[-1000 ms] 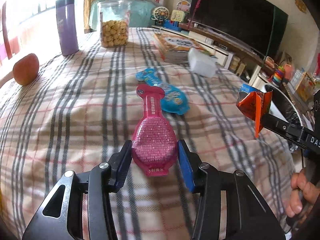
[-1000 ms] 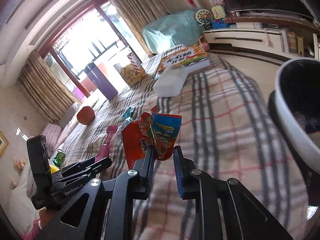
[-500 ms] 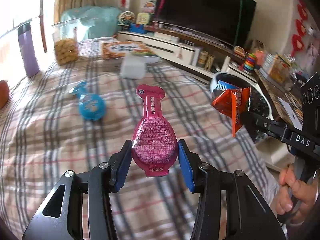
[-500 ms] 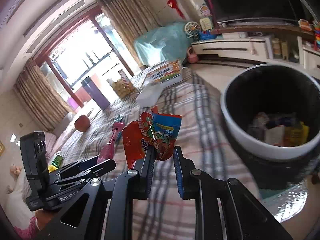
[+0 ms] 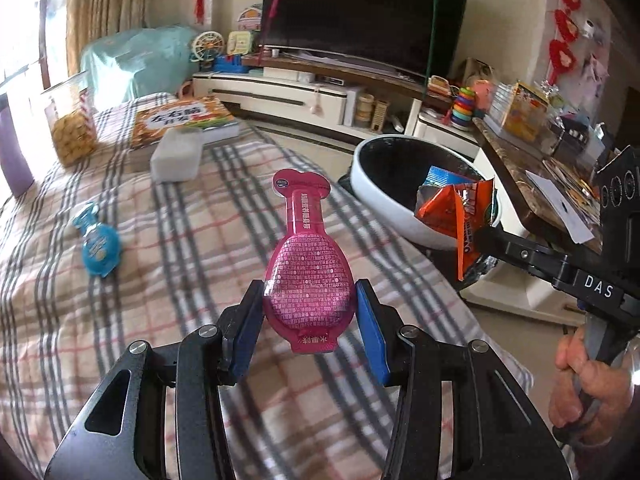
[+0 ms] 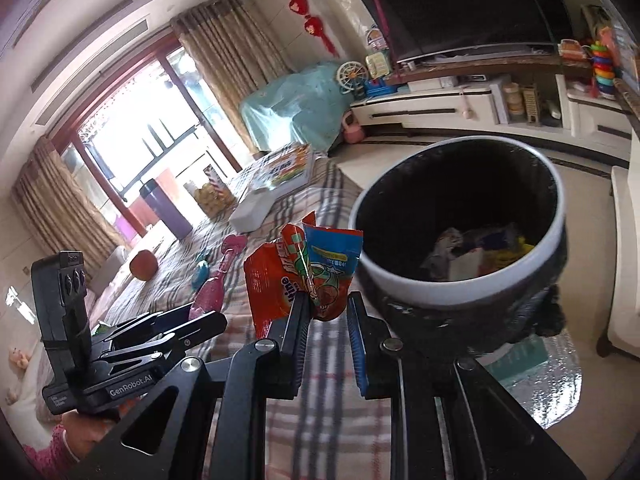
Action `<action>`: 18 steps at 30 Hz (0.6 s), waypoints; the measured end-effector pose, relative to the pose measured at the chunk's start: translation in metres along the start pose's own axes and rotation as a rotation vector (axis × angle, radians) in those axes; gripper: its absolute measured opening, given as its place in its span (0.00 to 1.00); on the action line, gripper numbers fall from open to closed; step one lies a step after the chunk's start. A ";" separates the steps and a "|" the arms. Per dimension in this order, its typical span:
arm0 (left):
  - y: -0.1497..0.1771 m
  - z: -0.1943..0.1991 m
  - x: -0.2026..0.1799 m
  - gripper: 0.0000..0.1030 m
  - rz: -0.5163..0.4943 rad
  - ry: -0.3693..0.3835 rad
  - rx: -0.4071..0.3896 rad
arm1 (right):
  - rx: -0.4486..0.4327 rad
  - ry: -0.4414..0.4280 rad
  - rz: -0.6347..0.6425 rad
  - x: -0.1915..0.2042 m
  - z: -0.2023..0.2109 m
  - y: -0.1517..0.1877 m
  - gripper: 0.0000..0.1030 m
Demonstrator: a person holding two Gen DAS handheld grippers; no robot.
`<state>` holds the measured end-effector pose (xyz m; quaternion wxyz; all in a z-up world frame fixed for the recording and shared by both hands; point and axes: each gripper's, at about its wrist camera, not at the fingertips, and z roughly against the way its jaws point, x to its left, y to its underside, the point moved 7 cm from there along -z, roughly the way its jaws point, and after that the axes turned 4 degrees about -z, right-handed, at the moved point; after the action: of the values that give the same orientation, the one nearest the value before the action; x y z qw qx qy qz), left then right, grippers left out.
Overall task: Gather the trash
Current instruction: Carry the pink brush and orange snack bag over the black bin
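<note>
Pink plastic sachet (image 5: 308,276), spoon-shaped with a narrow neck, sits clamped between the blue pads of the left gripper (image 5: 310,320) in the left wrist view, held above the checked tablecloth (image 5: 180,280). On that cloth lie a blue sachet (image 5: 98,244), a white box (image 5: 178,156), a picture book (image 5: 184,120) and a clear jar of snacks (image 5: 72,128). At right, the right gripper (image 5: 476,236) holds a crumpled orange snack wrapper (image 5: 456,208) in front of the white-rimmed round bin (image 5: 384,200). From the right wrist view, the right gripper (image 6: 328,312) pinches the orange and blue wrapper (image 6: 304,268) by its lower edge, just beside the bin (image 6: 400,288), which holds trash. The left gripper (image 6: 188,316) with its pink sachet (image 6: 216,284) is at left, above the cloth.
</note>
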<state>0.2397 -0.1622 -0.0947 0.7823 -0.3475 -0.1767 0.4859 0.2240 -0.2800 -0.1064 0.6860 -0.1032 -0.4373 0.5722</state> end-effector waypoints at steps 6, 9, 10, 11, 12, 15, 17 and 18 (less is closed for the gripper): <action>-0.010 -0.006 -0.015 0.43 -0.025 0.016 -0.001 | -0.030 0.024 -0.009 -0.015 0.011 -0.010 0.19; -0.015 -0.010 -0.023 0.43 -0.038 0.022 0.001 | -0.042 0.035 -0.010 -0.021 0.016 -0.016 0.19; -0.016 -0.011 -0.025 0.43 -0.042 0.024 0.002 | -0.045 0.039 -0.010 -0.023 0.017 -0.017 0.19; -0.017 -0.012 -0.026 0.43 -0.045 0.025 0.003 | -0.047 0.042 -0.010 -0.025 0.018 -0.018 0.19; -0.019 -0.013 -0.029 0.43 -0.048 0.028 0.002 | -0.049 0.045 -0.011 -0.027 0.019 -0.019 0.19; -0.025 -0.016 -0.034 0.43 -0.059 0.032 0.001 | -0.057 0.058 -0.015 -0.034 0.022 -0.022 0.19; -0.028 -0.017 -0.037 0.43 -0.064 0.035 -0.002 | -0.059 0.063 -0.020 -0.039 0.023 -0.024 0.19; -0.030 -0.018 -0.039 0.43 -0.069 0.037 -0.003 | -0.061 0.066 -0.022 -0.041 0.023 -0.025 0.19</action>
<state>0.2521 -0.2123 -0.0833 0.8011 -0.3514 -0.1747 0.4520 0.2263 -0.3327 -0.0962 0.7030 -0.1379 -0.4327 0.5473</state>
